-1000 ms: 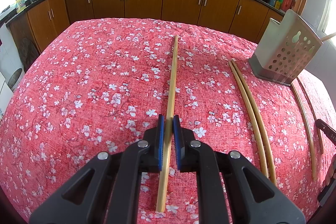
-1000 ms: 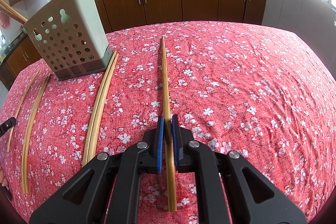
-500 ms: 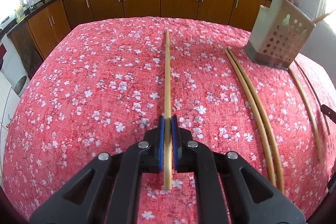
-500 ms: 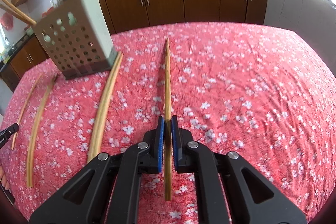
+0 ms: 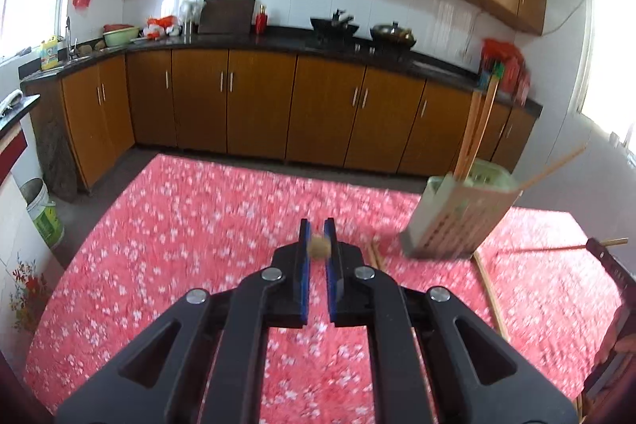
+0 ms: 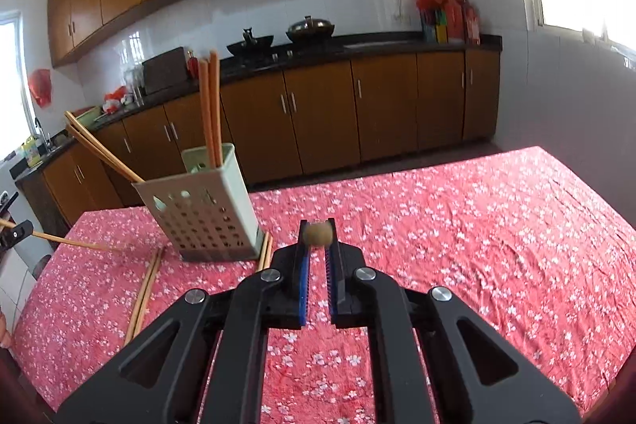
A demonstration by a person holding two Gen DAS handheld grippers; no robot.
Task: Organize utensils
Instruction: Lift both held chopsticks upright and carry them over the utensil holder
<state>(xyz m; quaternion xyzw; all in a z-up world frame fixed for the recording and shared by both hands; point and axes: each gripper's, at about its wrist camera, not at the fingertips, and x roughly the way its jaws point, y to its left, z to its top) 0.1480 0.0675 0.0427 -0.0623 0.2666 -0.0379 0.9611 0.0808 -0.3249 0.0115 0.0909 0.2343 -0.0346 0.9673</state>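
Note:
My left gripper (image 5: 317, 245) is shut on a wooden chopstick (image 5: 320, 246); only its round end shows between the blue pads. My right gripper (image 6: 317, 235) is shut on another chopstick (image 6: 318, 234), also seen end-on. Both are lifted above the red floral tablecloth (image 5: 198, 225). The pale perforated utensil holder (image 6: 202, 213) stands on the table left of my right gripper with several chopsticks upright in it; in the left wrist view the holder (image 5: 461, 217) is at the right. The left gripper with its chopstick (image 6: 59, 240) shows at the right wrist view's left edge.
Loose chopsticks lie on the cloth by the holder: a pair (image 6: 145, 291) to its left and others at its base (image 6: 265, 255), one (image 5: 489, 293) in the left wrist view. Brown kitchen cabinets (image 5: 318, 114) and a counter stand behind the table.
Both grippers have lifted off the table and tilted up, each carrying its chopstick, which now points toward the camera. The views now show the kitchen wall instead of looking down at the cloth.

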